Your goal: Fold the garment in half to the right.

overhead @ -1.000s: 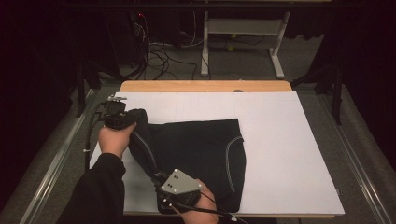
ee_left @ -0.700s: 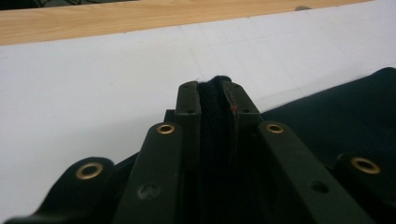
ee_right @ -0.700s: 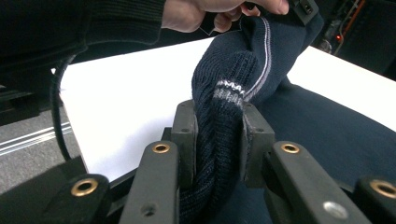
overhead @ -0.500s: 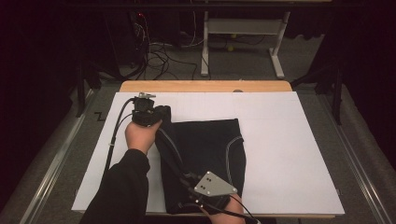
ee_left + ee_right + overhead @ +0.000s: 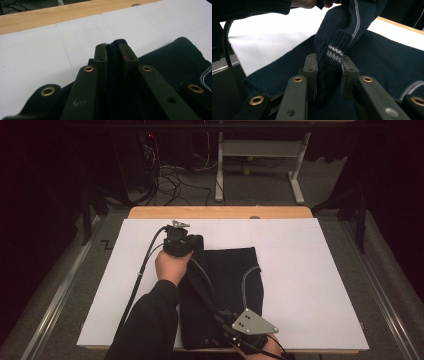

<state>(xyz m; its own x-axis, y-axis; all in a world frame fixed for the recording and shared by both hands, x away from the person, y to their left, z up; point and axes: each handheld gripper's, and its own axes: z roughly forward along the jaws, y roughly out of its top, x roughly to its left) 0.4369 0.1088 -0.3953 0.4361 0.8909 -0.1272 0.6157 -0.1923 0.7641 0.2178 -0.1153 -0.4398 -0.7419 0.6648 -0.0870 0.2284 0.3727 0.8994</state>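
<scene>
My right gripper (image 5: 235, 332) sits at the near table edge, jaws clamped on the ribbed, grey-striped cuff of the dark navy sweater (image 5: 230, 280). The sweater lies folded on the white table sheet (image 5: 310, 285), near the middle, its sleeve stretched between both grippers. Farther out, my left gripper (image 5: 192, 242) has its jaws closed on a fold of the knit at the sweater's far left corner. Wooden table edge (image 5: 220, 212) beyond.
</scene>
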